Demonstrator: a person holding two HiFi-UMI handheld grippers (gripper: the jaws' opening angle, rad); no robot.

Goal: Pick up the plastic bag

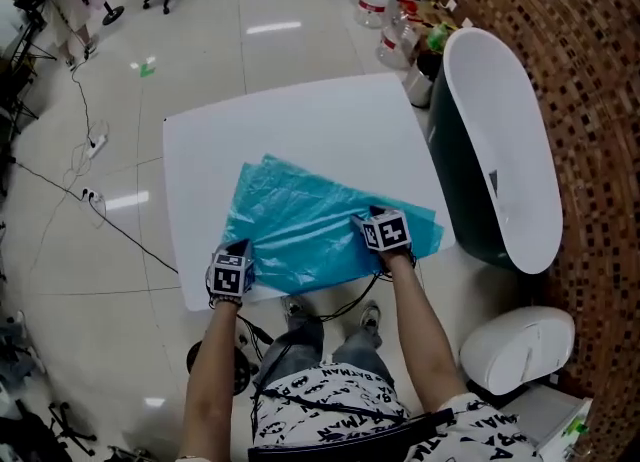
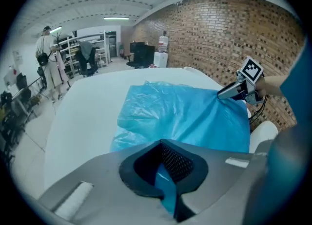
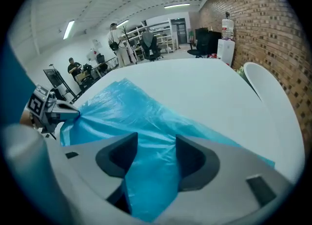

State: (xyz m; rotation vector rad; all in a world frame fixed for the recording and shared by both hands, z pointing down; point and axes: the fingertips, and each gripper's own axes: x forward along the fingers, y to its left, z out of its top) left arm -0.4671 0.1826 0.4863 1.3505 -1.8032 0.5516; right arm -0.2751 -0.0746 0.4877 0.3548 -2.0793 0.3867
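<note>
1. Now the plastic bag lies flat on the white table, close to its near edge.
2. My left gripper is clamped on the bag's near left corner, and a blue fold sits pinched between its jaws.
3. My right gripper has its jaws apart, with bag film bunched between them but not pressed.
4. I judge the grasp half done: next the right jaws must close on the film, then both lift together.
</note>
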